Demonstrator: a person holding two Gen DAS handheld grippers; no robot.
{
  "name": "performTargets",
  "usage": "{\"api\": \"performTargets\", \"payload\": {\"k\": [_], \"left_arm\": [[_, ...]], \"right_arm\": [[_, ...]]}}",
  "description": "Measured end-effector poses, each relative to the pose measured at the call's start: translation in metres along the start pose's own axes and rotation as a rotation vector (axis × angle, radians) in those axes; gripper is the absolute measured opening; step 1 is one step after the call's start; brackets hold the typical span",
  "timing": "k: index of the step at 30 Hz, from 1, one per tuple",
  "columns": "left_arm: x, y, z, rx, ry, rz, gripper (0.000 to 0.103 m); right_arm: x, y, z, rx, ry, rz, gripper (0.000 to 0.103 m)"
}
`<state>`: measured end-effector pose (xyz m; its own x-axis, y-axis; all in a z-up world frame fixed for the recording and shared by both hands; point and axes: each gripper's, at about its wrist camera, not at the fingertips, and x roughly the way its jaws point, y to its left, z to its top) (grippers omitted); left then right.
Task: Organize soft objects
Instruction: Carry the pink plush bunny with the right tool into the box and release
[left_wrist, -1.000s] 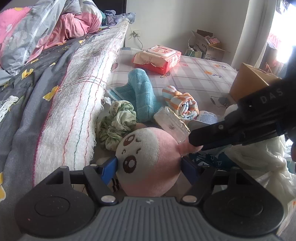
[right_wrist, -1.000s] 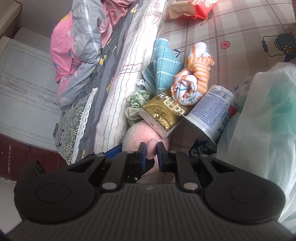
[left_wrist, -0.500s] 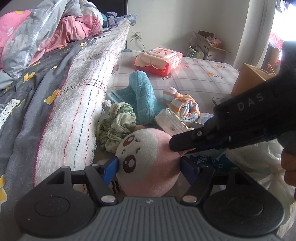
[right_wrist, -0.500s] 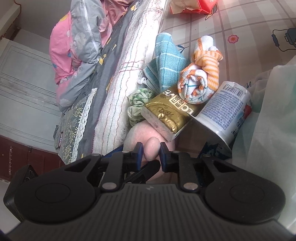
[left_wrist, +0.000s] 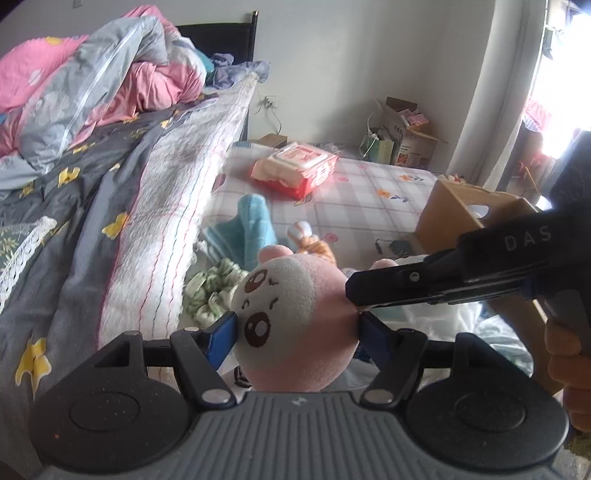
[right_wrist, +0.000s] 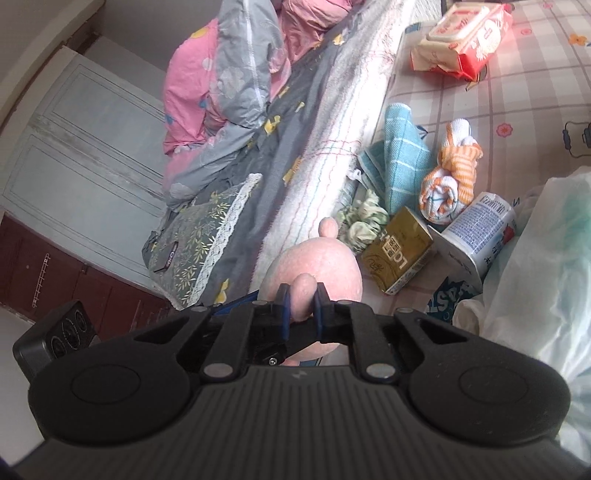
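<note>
A pink and white plush toy (left_wrist: 295, 317) with a stitched face hangs above the checked mat (left_wrist: 369, 192). My left gripper (left_wrist: 297, 328) is shut on its round head, one blue pad on each side. My right gripper (left_wrist: 356, 295) reaches in from the right. In the right wrist view the right gripper (right_wrist: 302, 299) is shut on a small pink nub of the plush toy (right_wrist: 317, 266). On the mat below lie a teal towel (right_wrist: 400, 158), an orange striped rolled cloth (right_wrist: 448, 184) and a green scrunchie (right_wrist: 364, 219).
A gold carton (right_wrist: 397, 251) and a white printed can (right_wrist: 480, 232) lie beside the cloths. A white plastic bag (right_wrist: 546, 277) fills the right. A red wipes pack (left_wrist: 295, 170) and a wooden box (left_wrist: 469, 218) sit farther off. The quilted bed edge (left_wrist: 166, 206) runs along the left.
Both grippers have risen together, lifting the plush toy off the mat. The right gripper has pinched tighter on the pink nub.
</note>
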<state>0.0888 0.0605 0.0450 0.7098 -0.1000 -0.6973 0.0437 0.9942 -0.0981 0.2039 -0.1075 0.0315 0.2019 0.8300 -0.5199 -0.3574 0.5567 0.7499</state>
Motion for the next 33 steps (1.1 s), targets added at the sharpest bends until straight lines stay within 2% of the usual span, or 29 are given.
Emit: {"api": "performTargets", "payload": {"k": [5, 11, 14, 17, 21, 24, 29, 31, 33], "left_arm": [[-0.008, -0.056, 0.027, 0.073, -0.071, -0.071, 0.072], [0.008, -0.143, 0.060, 0.152, -0.126, -0.214, 0.072], [0.025, -0.190, 0.069, 0.180, -0.126, -0.287, 0.073], [0.048, -0.236, 0.073, 0.205, -0.090, -0.346, 0.073], [0.080, -0.282, 0.067, 0.248, -0.017, -0.413, 0.073], [0.094, -0.294, 0.059, 0.261, 0.025, -0.419, 0.073], [0.102, -0.286, 0.051, 0.260, 0.047, -0.393, 0.073], [0.101, -0.276, 0.052, 0.253, 0.046, -0.372, 0.073], [0.102, -0.267, 0.052, 0.243, 0.044, -0.349, 0.073]], "right_arm": [[-0.072, -0.002, 0.003, -0.028, -0.132, -0.004, 0.011], [-0.176, -0.029, 0.006, -0.026, -0.323, -0.074, 0.011], [-0.224, -0.052, 0.007, -0.004, -0.397, -0.136, 0.011], [-0.266, -0.084, 0.005, 0.044, -0.439, -0.203, 0.011], [-0.304, -0.130, 0.000, 0.119, -0.446, -0.291, 0.011], [-0.320, -0.166, -0.004, 0.161, -0.418, -0.369, 0.011], [-0.314, -0.233, -0.008, 0.196, -0.287, -0.574, 0.011], [-0.312, -0.250, -0.007, 0.211, -0.259, -0.615, 0.010], [-0.313, -0.253, -0.002, 0.199, -0.257, -0.617, 0.010]]}}
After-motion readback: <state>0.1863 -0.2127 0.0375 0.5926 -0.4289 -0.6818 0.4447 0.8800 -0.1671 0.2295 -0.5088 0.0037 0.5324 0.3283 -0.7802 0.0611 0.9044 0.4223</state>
